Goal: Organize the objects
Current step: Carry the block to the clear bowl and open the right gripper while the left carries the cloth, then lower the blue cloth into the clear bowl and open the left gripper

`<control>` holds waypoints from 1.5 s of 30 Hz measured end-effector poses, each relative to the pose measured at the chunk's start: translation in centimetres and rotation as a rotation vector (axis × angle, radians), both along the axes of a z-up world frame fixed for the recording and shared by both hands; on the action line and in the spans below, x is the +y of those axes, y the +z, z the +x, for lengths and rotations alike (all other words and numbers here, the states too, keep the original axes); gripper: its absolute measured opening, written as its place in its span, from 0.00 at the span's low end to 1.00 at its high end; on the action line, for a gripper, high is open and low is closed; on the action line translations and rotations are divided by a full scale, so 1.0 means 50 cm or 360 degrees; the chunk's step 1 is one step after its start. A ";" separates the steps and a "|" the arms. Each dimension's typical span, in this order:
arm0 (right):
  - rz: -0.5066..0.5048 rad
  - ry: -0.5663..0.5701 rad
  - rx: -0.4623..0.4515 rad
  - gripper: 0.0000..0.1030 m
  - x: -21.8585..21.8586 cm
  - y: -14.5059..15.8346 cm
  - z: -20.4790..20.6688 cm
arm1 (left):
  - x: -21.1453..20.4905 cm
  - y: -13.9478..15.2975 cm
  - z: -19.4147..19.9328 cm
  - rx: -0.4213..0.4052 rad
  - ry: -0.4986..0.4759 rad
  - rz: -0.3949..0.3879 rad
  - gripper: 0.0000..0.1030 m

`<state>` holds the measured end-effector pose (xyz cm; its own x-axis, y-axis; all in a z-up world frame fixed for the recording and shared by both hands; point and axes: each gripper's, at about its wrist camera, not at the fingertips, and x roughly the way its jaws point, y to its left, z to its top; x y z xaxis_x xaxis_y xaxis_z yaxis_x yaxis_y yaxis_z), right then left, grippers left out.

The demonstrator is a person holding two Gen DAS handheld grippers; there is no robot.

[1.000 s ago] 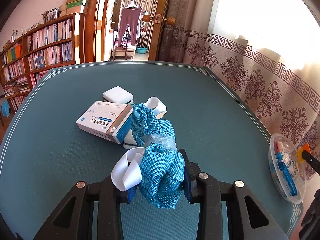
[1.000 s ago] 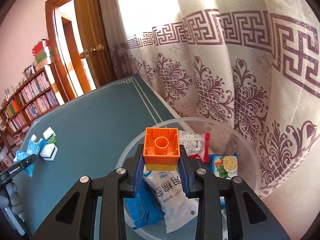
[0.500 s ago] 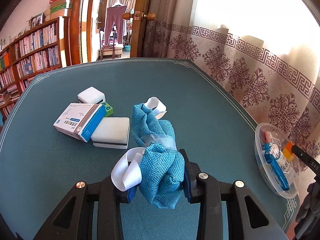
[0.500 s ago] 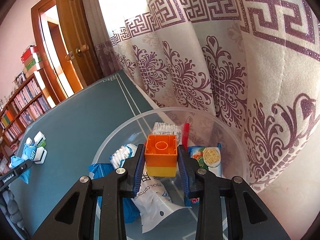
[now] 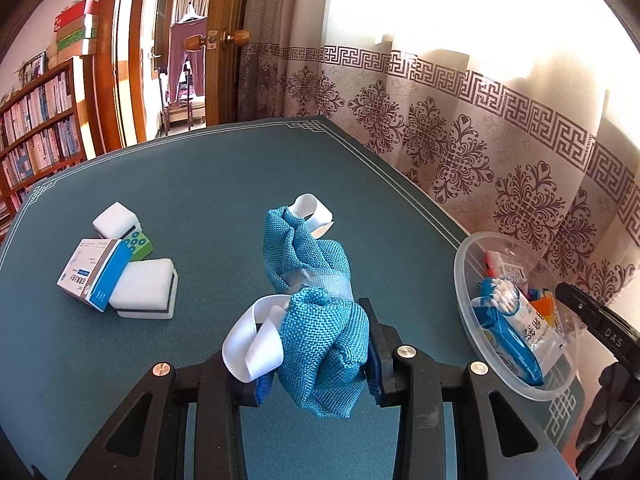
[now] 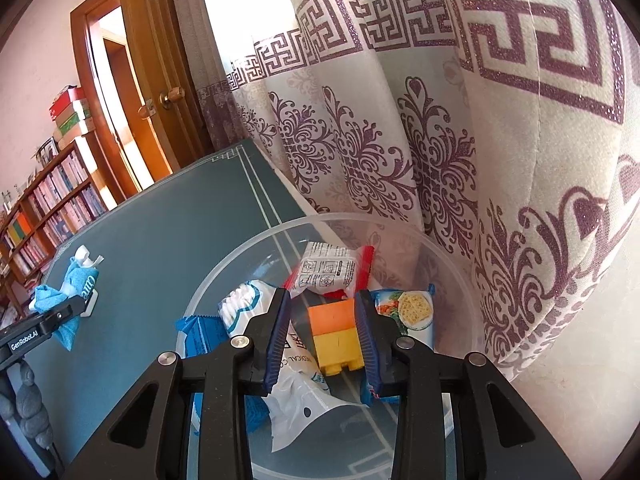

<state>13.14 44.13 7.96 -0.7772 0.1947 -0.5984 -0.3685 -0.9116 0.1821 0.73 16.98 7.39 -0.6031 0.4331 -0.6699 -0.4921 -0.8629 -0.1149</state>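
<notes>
Right wrist view: the right gripper (image 6: 323, 334) hangs over a clear bowl (image 6: 256, 248) at the table's (image 6: 160, 232) edge by a patterned curtain (image 6: 400, 120). An orange-and-yellow block (image 6: 335, 336) sits between the fingers; the jaws look slightly wider than the block, and whether they touch it cannot be told. Beneath lie a cotton swab pack (image 6: 244, 308), a white sachet (image 6: 328, 270) and a cracker packet (image 6: 408, 308), all inside the bowl.

Left wrist view: the left gripper (image 5: 320, 360) is clamped on a blue cloth bundle (image 5: 320, 300) with white straps (image 5: 256, 340), held above the green table (image 5: 200, 184). The bowl (image 5: 464, 264) stands to the right near the table corner, with the swab pack (image 5: 508, 320) and block (image 5: 546, 306) inside and the right gripper (image 5: 592, 316) reaching in. Well apart on the left sit two white sponges (image 5: 146, 294), a medicine box (image 5: 94, 276) leaning on them and a green block (image 5: 138, 242). A bookshelf (image 5: 36, 128) and open door (image 5: 128, 60) stand behind.
</notes>
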 end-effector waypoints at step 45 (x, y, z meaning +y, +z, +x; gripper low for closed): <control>0.0084 0.0041 0.0010 0.34 0.013 -0.026 0.005 | 0.320 0.001 0.019 0.0006 -0.0729 0.0008 0.74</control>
